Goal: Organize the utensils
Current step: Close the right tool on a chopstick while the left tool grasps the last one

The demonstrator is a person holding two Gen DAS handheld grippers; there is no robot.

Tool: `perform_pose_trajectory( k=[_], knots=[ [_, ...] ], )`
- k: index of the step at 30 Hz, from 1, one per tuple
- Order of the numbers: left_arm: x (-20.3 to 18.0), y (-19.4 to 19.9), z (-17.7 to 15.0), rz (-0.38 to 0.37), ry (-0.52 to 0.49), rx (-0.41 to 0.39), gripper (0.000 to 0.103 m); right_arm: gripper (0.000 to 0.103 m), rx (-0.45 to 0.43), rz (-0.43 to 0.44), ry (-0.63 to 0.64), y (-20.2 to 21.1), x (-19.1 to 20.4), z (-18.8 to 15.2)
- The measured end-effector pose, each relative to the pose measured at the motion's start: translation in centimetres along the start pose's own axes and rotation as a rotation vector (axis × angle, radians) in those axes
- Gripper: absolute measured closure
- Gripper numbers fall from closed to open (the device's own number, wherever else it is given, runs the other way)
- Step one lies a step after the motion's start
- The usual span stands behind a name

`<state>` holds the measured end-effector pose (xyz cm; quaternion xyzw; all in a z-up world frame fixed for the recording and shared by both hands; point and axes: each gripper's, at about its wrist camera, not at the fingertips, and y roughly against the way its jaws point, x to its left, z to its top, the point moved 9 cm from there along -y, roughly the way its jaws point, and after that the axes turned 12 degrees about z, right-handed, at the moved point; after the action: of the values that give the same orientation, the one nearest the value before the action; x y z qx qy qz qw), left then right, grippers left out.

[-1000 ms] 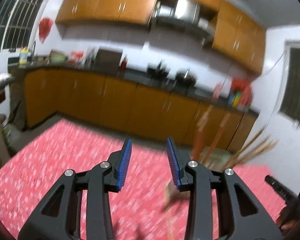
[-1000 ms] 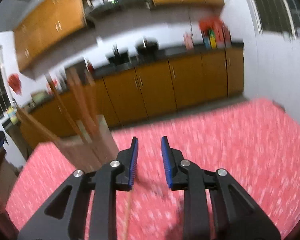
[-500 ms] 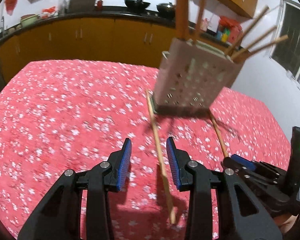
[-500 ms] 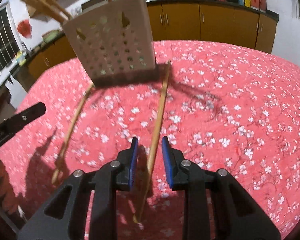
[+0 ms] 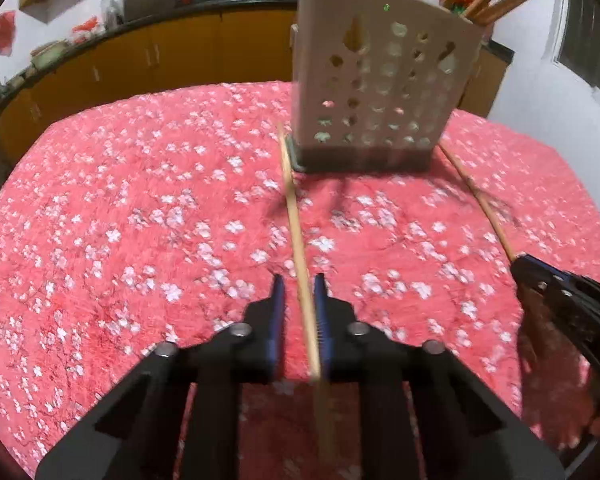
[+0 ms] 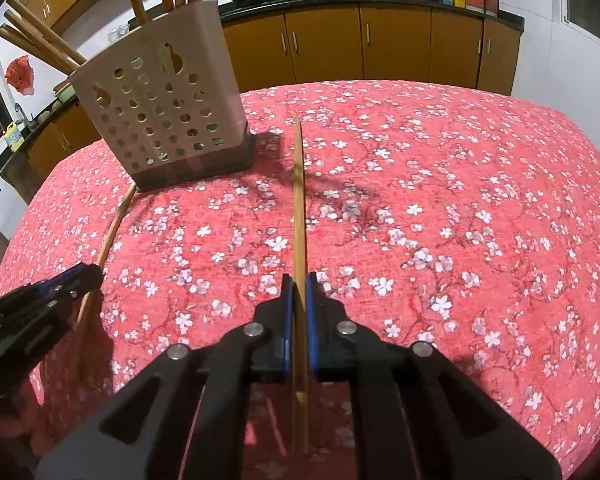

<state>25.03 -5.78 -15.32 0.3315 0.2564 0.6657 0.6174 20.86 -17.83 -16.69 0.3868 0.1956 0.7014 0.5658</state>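
A: So, what's around?
B: Red floral cloth [image 6: 460, 200] on the table. Perforated holder [image 6: 160, 112] upright, wooden sticks poking out of it, cabinets [image 6: 400, 44] behind. Nothing lies across either stick.
A: Sticks?
B: Two flat on the cloth, one on each side of the holder, far ends near its base.
A: Right gripper [image 6: 296, 284]?
B: Jaws just closed, pinching the right stick [image 6: 298, 200] near its close end; the stick runs straight out between the blue pads.
A: Left gripper [image 5: 298, 284]?
B: Also just closed. Left stick [image 5: 294, 216] sits between the fingers, against the right pad. Blurred, but it looks clamped.
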Motion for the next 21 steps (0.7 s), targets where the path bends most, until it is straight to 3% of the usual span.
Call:
perform_pose_trajectory(
  k=[8,21],
  knots=[
    [5.2,-2.4,1.4,0.071,0.073,0.017,0.095,0.095,-0.007,0.009,0.031,-0.6,0.6,0.8],
    [8.1,-3.9,2.2,0.026,0.073,0.011,0.093,0.094,-0.013,-0.022,0.035,-2.0,-0.3,2.0]
  ],
)
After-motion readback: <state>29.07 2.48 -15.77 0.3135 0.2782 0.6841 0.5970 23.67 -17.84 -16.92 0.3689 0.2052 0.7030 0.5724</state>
